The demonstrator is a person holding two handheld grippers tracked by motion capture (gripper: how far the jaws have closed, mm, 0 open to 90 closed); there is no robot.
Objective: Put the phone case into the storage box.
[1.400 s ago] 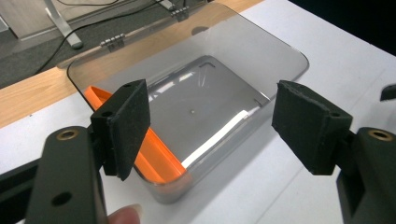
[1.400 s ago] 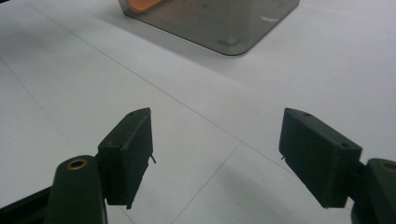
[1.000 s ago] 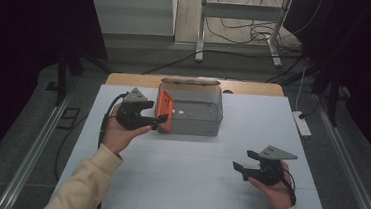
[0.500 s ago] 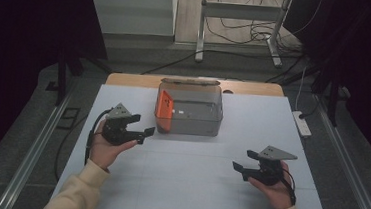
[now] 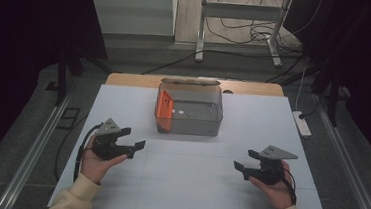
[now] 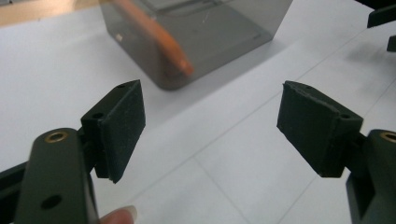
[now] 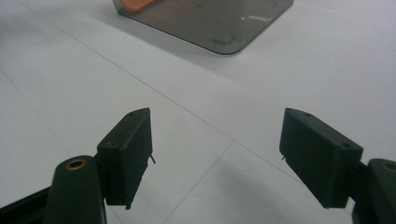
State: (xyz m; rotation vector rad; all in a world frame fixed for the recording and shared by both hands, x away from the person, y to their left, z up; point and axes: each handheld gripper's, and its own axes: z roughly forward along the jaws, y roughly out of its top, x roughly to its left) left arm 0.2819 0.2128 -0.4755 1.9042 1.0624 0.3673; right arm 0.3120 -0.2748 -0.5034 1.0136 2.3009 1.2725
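Note:
A smoky see-through plastic box (image 5: 188, 116) stands at the far middle of the white table, with an orange flat object (image 5: 164, 105) leaning inside against its left wall. My left gripper (image 5: 133, 139) hovers low over the table's left side, open and empty, pointing right. In the left gripper view the box (image 6: 224, 32) and the orange object (image 6: 159, 39) lie ahead of its spread pads (image 6: 122, 126). My right gripper (image 5: 245, 159) rests at the right front, open and empty, pointing left. The right gripper view has the box's corner (image 7: 219, 23) at the top.
The white table (image 5: 192, 185) has free room between the two hands. A wooden strip (image 5: 125, 78) runs along its far edge. A white power strip (image 5: 303, 124) lies by the right edge. Cables and a metal stand (image 5: 240, 23) sit on the floor beyond.
My left hand has drawn back from the box's left side, toward the front left and downward. The orange object now sits inside the box. The right hand has not moved.

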